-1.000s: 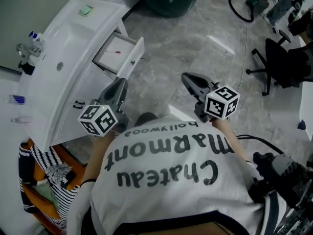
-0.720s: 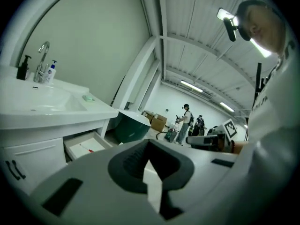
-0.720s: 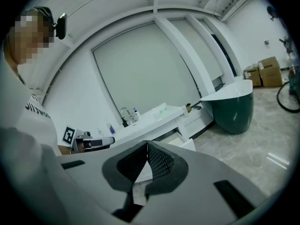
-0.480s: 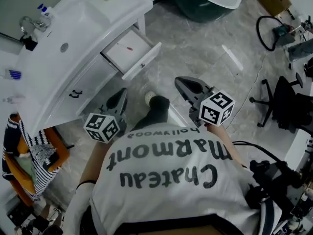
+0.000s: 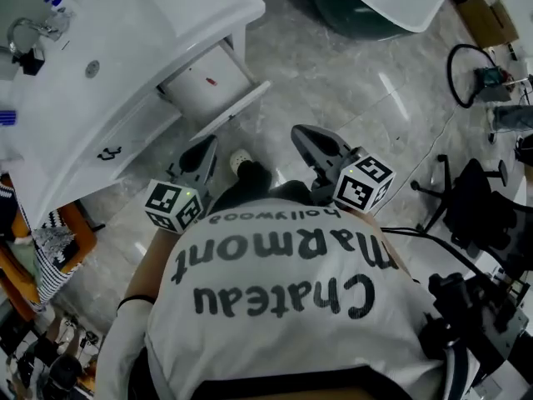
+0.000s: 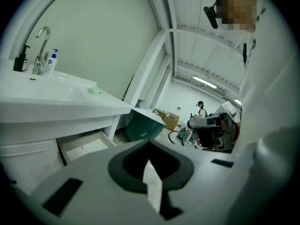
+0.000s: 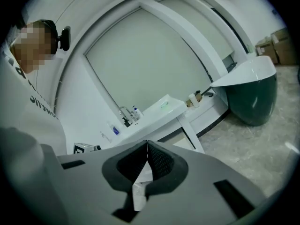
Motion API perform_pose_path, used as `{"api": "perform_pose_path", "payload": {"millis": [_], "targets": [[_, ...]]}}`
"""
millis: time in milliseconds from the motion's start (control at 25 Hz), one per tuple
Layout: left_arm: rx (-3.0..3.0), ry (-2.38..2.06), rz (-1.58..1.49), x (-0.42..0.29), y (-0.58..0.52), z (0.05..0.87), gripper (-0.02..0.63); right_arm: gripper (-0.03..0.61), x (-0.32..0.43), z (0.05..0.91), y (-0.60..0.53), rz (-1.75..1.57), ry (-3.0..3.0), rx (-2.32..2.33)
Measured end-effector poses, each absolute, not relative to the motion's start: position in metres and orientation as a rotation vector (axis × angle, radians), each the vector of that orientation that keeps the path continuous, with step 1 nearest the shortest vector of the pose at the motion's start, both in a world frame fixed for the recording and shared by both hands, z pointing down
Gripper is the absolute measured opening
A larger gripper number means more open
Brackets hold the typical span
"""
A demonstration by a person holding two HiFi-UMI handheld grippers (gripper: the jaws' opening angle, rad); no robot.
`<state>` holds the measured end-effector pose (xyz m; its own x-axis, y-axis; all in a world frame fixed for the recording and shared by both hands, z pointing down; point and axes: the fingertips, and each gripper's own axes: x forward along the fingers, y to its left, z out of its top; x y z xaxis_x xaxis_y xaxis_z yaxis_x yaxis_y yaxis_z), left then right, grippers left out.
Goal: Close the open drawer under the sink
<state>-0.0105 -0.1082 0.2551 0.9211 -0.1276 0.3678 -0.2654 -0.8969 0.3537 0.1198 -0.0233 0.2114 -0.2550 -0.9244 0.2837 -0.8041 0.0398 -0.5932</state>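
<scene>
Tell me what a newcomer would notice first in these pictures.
The open drawer juts from under the white sink at the upper left of the head view, with a small red thing inside. Nearer the person, the left gripper and right gripper are held over the floor, both shut and empty, apart from the drawer.

White drawer [image 5: 210, 86] open under sink [image 5: 100, 65]
</scene>
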Motion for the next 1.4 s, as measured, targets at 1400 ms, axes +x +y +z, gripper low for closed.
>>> {"api": "perform_pose_path", "payload": {"millis": [1400], "targets": [[2.267, -1.242, 0.242, -0.050, 0.038, 0.276, 0.008, 0.011, 0.084, 0.333, -0.033, -1.222, 2.761, -1.080]]}}
